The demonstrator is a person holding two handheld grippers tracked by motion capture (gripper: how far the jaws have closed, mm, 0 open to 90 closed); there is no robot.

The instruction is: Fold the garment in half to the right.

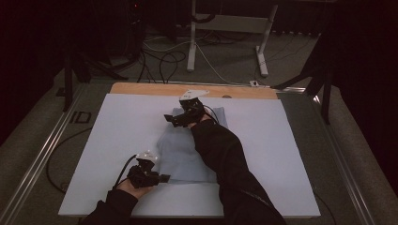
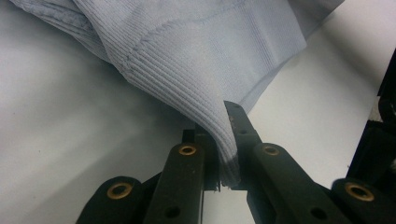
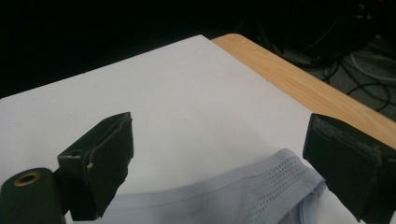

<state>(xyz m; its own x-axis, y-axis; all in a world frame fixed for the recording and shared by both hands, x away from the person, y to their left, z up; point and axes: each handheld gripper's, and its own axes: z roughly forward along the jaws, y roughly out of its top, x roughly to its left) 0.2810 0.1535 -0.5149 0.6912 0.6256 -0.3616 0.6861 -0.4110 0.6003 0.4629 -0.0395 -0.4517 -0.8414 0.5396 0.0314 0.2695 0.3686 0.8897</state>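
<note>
On the white board [image 1: 117, 140] the garment [image 1: 180, 157] lies limp and light. My left gripper [image 2: 227, 154] pinches its seven-o'clock corner; my right gripper [image 3: 219, 163], jaws wide and empty, should take the twelve-o'clock hem.

garment [image 1: 185, 154] partly under sleeve [image 1: 220, 150]

white board [image 1: 117, 140] over wooden tabletop [image 1: 141, 89]; far off, white desk frame [image 1: 225, 28], cables [image 1: 164, 58] on floor.

The high view looks forward and down over the table [image 1: 117, 140]. Each tongs camera rides close, looking along its jaws; all three share the pale blue garment [image 1: 180, 157].
</note>
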